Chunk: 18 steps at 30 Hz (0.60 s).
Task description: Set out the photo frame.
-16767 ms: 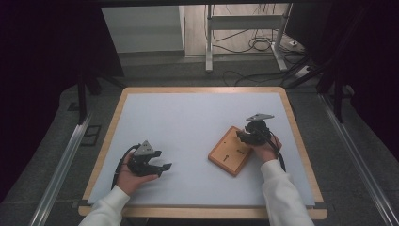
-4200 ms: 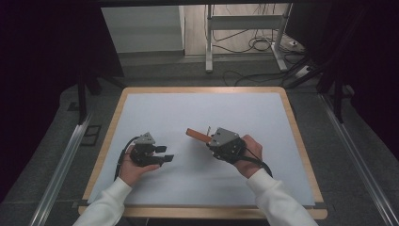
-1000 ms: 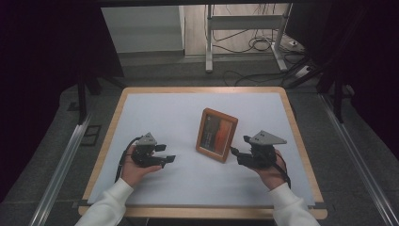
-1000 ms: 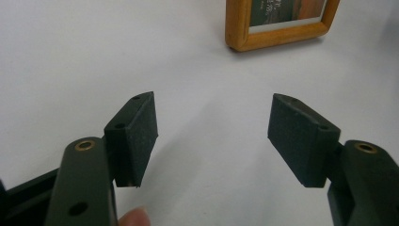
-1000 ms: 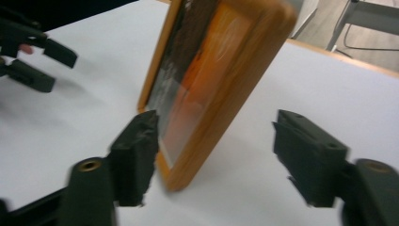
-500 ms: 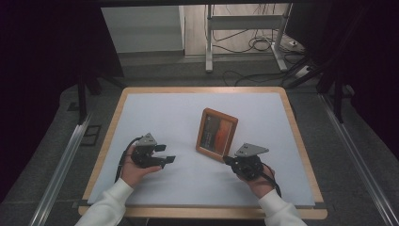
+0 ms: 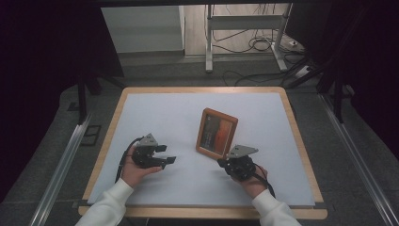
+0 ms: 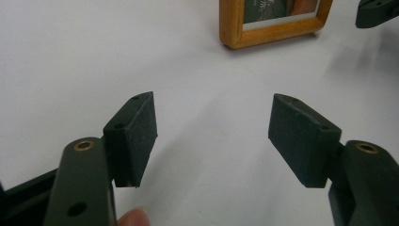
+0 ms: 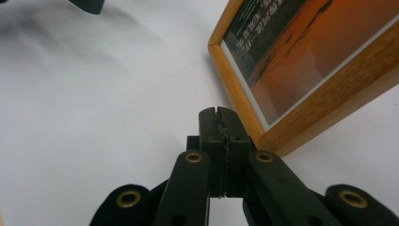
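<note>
- The wooden picture frame (image 7: 217, 133) stands propped upright a little right of the middle of the white table mat (image 7: 188, 113), its sunset print facing the person. It looks to lean on a back stand I can't see, so any nudge at its base could fold that stand and drop it flat.
- The right gripper (image 7: 225, 164) sits at about five o'clock from the frame, jaws pressed fully together with nothing between them, having just snapped shut. In the right gripper view (image 9: 219, 123) the closed tips lie just beside the frame's lower corner (image 9: 282, 136); whether they touch it I can't tell. A small push forward from there would skid or twist the frame on the smooth mat.
- Lifting that hand carelessly could catch the corner or the wooden edge and tip the frame backward toward twelve o'clock.
- The trailing cable behind the right hand (image 7: 251, 181) could drag across the mat if the hand swings left.
- The left gripper (image 7: 167, 155), at about eight o'clock from the frame and well apart from it, has its jaws spread wide and empty; its pads (image 8: 136, 134) hover over bare mat. If it moved in to steady the frame (image 8: 273, 23), a one-sided touch would more likely topple it than help.
</note>
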Each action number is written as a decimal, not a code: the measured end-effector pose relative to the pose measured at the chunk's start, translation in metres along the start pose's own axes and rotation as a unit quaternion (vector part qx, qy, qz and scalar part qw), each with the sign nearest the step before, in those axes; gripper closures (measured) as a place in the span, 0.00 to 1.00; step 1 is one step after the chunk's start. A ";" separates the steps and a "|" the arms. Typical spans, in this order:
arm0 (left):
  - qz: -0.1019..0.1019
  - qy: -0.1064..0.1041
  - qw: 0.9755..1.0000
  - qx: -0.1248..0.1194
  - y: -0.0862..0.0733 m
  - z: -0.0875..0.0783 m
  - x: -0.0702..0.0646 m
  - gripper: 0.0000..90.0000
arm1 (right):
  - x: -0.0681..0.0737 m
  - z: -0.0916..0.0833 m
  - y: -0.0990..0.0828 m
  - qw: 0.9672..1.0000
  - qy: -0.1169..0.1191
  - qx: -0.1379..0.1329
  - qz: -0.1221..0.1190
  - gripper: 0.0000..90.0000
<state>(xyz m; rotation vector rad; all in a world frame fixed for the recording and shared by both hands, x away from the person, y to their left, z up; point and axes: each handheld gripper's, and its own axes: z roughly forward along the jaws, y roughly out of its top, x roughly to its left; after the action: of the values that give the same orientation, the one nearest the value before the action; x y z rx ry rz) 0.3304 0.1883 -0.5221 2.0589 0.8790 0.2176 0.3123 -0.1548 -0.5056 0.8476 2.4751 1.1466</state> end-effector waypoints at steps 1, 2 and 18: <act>0.000 0.000 1.000 0.000 0.000 0.000 0.000 0.36 | 0.000 0.001 0.000 1.000 0.000 0.001 0.000 1.00; 0.002 0.000 1.000 0.001 0.000 0.000 0.000 0.36 | 0.000 0.002 0.000 1.000 0.000 0.003 0.001 1.00; -0.001 -0.001 1.000 0.001 0.000 0.001 0.000 0.36 | -0.016 0.018 -0.006 0.999 -0.023 0.027 0.012 1.00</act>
<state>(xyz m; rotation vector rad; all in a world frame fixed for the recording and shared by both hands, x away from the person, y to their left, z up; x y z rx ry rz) 0.3307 0.1883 -0.5228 2.0600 0.8800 0.2126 0.3312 -0.1571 -0.5217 0.9116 2.4745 1.0602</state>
